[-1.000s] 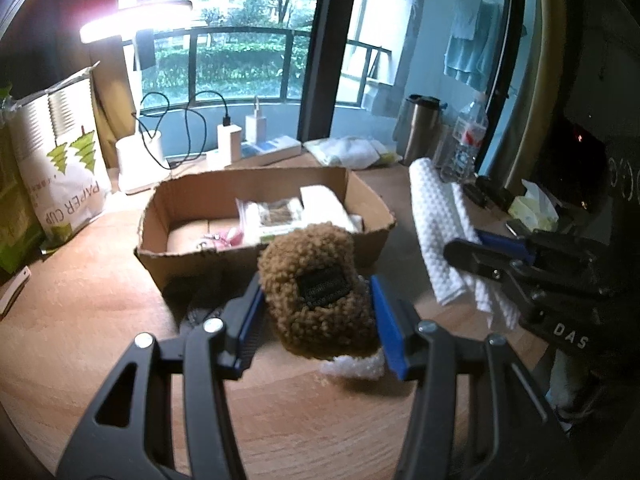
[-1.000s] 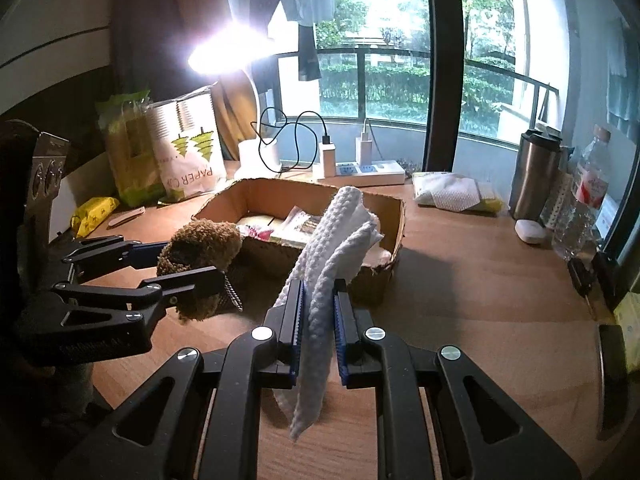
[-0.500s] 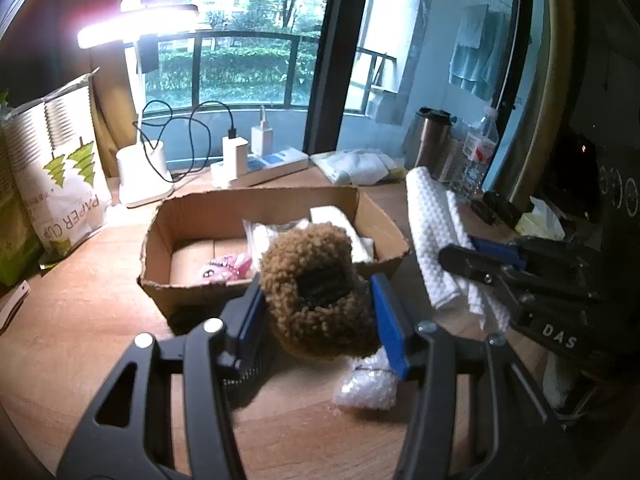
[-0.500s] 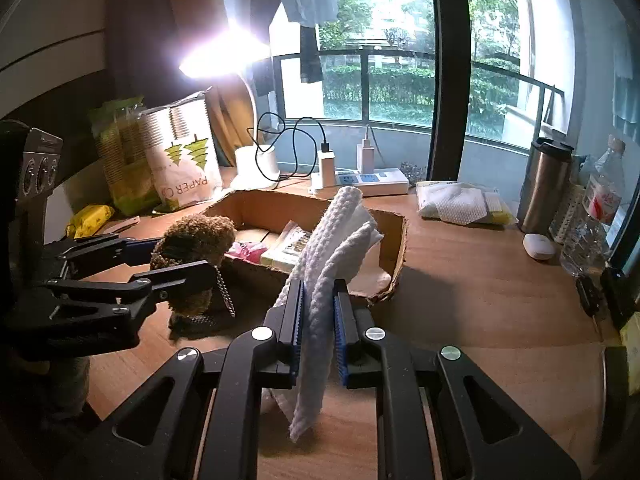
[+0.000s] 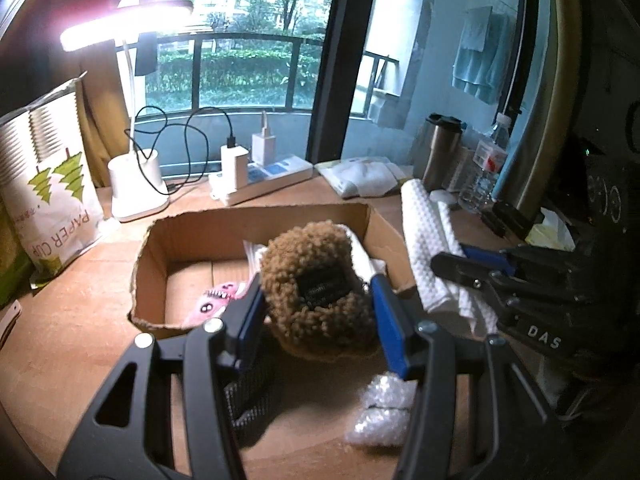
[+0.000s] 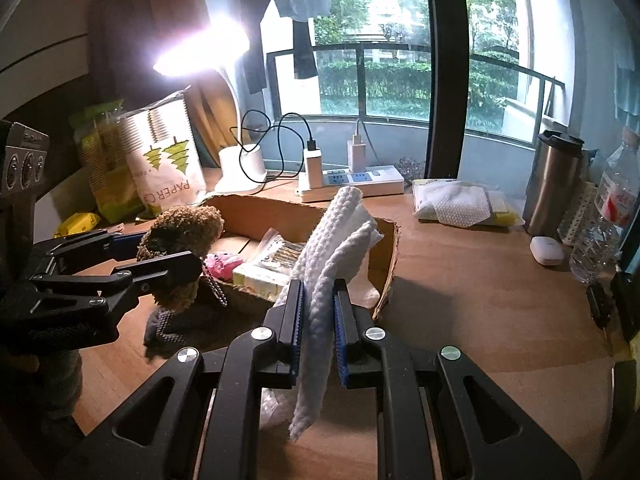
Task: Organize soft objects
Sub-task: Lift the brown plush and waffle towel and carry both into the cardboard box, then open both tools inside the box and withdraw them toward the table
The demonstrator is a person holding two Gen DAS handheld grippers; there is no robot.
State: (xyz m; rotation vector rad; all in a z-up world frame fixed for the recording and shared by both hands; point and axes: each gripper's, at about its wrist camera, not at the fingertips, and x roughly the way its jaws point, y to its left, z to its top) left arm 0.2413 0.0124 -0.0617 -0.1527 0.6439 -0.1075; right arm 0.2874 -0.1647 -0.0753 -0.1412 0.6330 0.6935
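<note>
My left tool (image 5: 316,312) grips the brown plush (image 5: 316,280) at the box's (image 5: 256,220) near wall. My right tool (image 6: 318,334) clamps the white cloth (image 6: 332,264) narrowly, beside the box. Bubble wrap (image 5: 380,412) lies on the surface (image 5: 60,352).

The plush toy (image 5: 316,292) was curly brown with a black patch; the towel (image 6: 332,264) white and waffle-textured; the cardboard box (image 5: 256,220) tan; the bench (image 6: 480,320) reddish-brown.

free: bare table (image 6: 480,320) right of cardboard box (image 6: 390,256) | blocked: far edge, power strip (image 6: 360,182), tumbler (image 6: 554,184)
</note>
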